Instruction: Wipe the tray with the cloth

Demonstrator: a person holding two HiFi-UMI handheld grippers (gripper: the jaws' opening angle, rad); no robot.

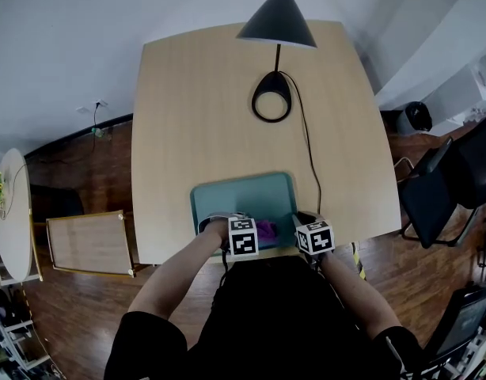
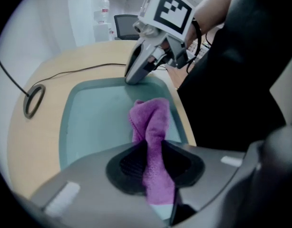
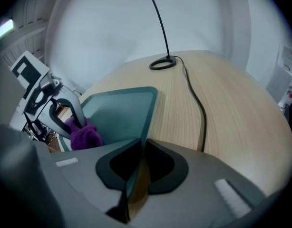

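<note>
A teal tray (image 1: 243,196) lies on the table's near edge, right in front of me. A purple cloth (image 2: 153,122) is pinched between the jaws of my left gripper (image 2: 153,161) and hangs onto the tray floor (image 2: 93,122) near its front rim. From the head view the cloth (image 1: 267,229) shows just beside the left gripper (image 1: 256,233). My right gripper (image 3: 140,161) is shut on the tray's right rim (image 3: 148,113) at the near corner. It also shows in the left gripper view as the right gripper (image 2: 145,64) set on that rim.
The light wooden table (image 1: 203,93) carries a black desk lamp with a ring base (image 1: 272,97). Its cord (image 3: 198,108) runs down the table just right of the tray. Black chairs (image 1: 449,180) stand to the right, and a low wooden panel (image 1: 89,244) to the left.
</note>
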